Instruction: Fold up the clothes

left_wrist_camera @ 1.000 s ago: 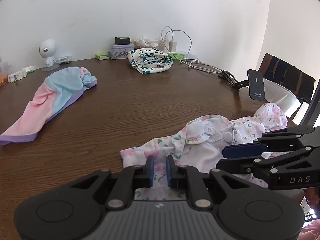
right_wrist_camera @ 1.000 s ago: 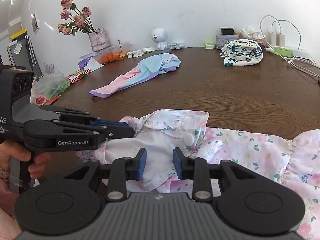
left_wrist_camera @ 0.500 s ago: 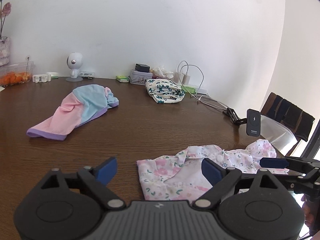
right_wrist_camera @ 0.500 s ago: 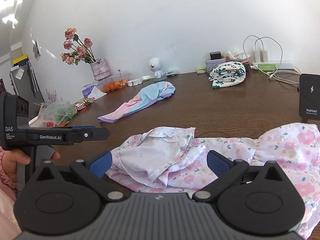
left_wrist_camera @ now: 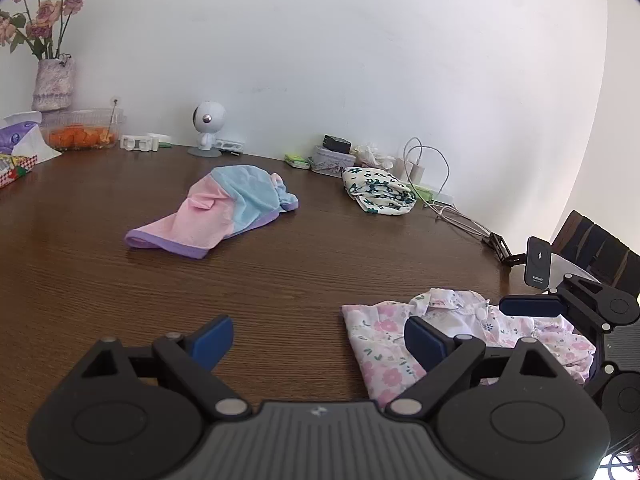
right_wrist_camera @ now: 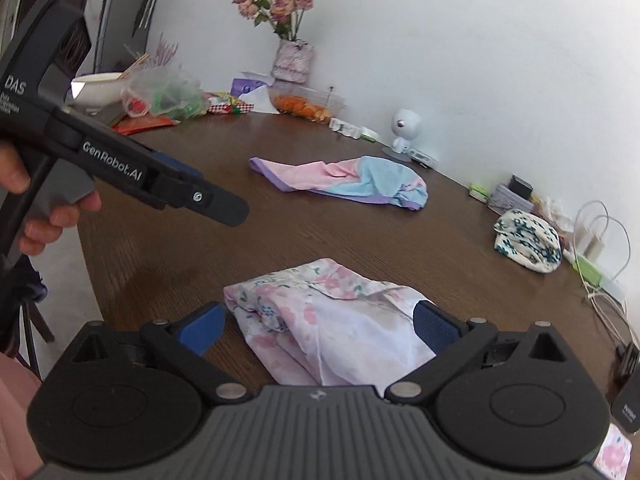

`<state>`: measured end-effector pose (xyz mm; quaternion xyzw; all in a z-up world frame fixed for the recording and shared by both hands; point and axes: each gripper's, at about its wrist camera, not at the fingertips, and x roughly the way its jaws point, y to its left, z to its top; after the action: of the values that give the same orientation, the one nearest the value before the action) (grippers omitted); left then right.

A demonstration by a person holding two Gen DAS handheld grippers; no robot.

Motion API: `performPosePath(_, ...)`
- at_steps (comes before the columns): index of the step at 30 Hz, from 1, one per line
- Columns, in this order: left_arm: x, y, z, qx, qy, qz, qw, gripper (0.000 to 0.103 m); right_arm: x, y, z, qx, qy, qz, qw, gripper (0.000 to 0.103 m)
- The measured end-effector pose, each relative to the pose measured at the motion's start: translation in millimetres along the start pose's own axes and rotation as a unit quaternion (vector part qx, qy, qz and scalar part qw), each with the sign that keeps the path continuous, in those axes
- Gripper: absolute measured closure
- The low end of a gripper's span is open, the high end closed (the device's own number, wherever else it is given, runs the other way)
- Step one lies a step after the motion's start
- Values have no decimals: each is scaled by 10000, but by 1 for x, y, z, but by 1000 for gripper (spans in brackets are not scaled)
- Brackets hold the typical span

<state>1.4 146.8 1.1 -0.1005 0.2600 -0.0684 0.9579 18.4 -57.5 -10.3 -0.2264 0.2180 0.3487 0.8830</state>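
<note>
A pink floral garment (left_wrist_camera: 400, 344) lies folded near the front edge of the brown table (left_wrist_camera: 280, 280); it also shows in the right wrist view (right_wrist_camera: 332, 320). My left gripper (left_wrist_camera: 320, 338) is open and empty, raised above the table just left of the garment. My right gripper (right_wrist_camera: 320, 324) is open and empty, hovering over the garment. A pink, blue and purple garment (left_wrist_camera: 224, 208) lies unfolded mid-table, also in the right wrist view (right_wrist_camera: 348, 178). A folded white and green floral garment (left_wrist_camera: 378, 194) sits at the back, also in the right wrist view (right_wrist_camera: 528, 244).
At the back stand a vase of flowers (left_wrist_camera: 52, 76), a bowl of orange food (left_wrist_camera: 84, 136), a small white robot figure (left_wrist_camera: 208, 128), boxes (left_wrist_camera: 332, 152) and chargers with cables (left_wrist_camera: 436, 184). A phone stand (left_wrist_camera: 538, 260) is at the right edge. A chair (left_wrist_camera: 600, 248) stands beyond.
Both grippers have let go of the pink floral garment, opened wide and lifted away. The garment now lies folded on the table. The left gripper has swung left.
</note>
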Motion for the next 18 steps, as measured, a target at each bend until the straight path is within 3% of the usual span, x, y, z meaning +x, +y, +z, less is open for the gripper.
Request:
performPosePath(8, 1, 8, -5, 56, 104, -193, 9997, 11, 28, 28, 0, -159, 394, -115, 9990, 28)
performPosePath(12, 4, 8, -6, 83, 130, -309, 9994, 11, 34, 33, -1, -190, 521, -223, 9982, 37)
performPosePath(14, 6, 8, -6, 83, 133, -349, 9993, 11, 36, 32, 1, -234, 579, -271, 9977, 53)
performPosePath(16, 7, 8, -6, 70, 138, -385, 9991, 11, 39, 29, 3, -224, 642, -240, 9974, 55)
performPosePath(18, 8, 7, -7, 44, 148, -412, 9990, 11, 39, 27, 4, -197, 715, -165, 9971, 72)
